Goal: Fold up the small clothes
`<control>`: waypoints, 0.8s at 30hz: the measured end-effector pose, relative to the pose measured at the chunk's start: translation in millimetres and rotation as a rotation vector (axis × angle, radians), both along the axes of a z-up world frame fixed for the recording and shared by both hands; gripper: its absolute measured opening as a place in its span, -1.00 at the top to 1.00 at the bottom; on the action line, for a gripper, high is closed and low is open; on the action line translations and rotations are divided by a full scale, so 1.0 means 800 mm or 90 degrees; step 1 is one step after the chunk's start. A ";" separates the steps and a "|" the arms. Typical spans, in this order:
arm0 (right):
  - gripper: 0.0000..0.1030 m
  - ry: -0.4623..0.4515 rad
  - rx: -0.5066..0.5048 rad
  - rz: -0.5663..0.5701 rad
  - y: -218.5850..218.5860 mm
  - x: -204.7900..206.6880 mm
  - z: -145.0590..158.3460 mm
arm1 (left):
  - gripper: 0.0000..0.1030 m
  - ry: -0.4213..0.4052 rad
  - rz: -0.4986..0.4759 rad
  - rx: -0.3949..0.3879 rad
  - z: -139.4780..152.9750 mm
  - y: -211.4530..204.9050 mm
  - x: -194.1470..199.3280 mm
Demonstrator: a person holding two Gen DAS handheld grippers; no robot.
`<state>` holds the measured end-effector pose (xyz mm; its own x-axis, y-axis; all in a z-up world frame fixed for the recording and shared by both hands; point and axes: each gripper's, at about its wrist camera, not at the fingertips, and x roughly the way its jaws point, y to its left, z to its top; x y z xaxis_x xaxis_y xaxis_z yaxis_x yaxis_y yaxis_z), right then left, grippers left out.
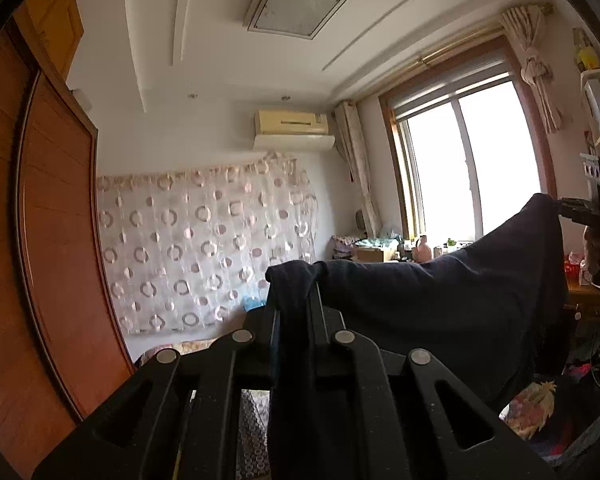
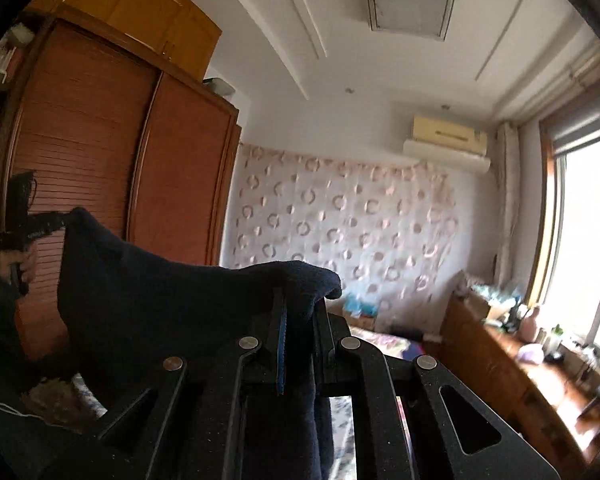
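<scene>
Aloft, two grippers point(image 1: 296, 292) point(image 2: 300, 300) pinch one navy garment point(image 1: 440, 304).

Both wrist views level, close, sharing patterned curtain point(image 1: 204, 248) wall

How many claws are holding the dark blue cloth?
2. The left claw pinches one corner of the dark blue cloth; the right claw pinches the other.
</scene>
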<state>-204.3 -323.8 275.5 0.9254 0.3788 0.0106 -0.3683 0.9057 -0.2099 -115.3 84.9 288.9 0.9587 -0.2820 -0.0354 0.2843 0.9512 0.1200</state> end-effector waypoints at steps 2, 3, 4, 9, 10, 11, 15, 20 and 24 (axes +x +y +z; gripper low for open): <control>0.81 -0.001 -0.006 -0.006 0.003 -0.001 0.006 | 0.79 0.006 -0.002 -0.002 -0.002 0.000 0.012; 0.81 0.002 -0.010 -0.011 0.004 0.001 0.005 | 0.79 0.013 -0.003 -0.002 -0.007 -0.003 0.022; 0.81 0.005 -0.014 -0.016 0.007 0.006 0.003 | 0.79 0.020 -0.001 -0.001 -0.012 -0.006 0.032; 0.81 0.054 -0.027 -0.042 0.032 0.064 -0.026 | 0.79 0.089 0.010 0.008 -0.058 -0.022 0.113; 0.81 0.072 -0.028 -0.043 0.034 0.082 -0.032 | 0.79 0.107 0.018 0.015 -0.074 -0.027 0.138; 0.81 0.086 -0.030 -0.043 0.040 0.093 -0.034 | 0.79 0.122 0.025 0.018 -0.086 -0.032 0.156; 0.81 0.160 -0.033 -0.045 0.056 0.176 -0.073 | 0.79 0.195 0.044 0.036 -0.157 -0.049 0.252; 0.81 0.261 -0.041 -0.074 0.078 0.294 -0.145 | 0.79 0.277 0.064 0.075 -0.240 -0.063 0.339; 0.81 0.322 -0.057 -0.102 0.098 0.373 -0.187 | 0.79 0.324 0.077 0.087 -0.286 -0.069 0.387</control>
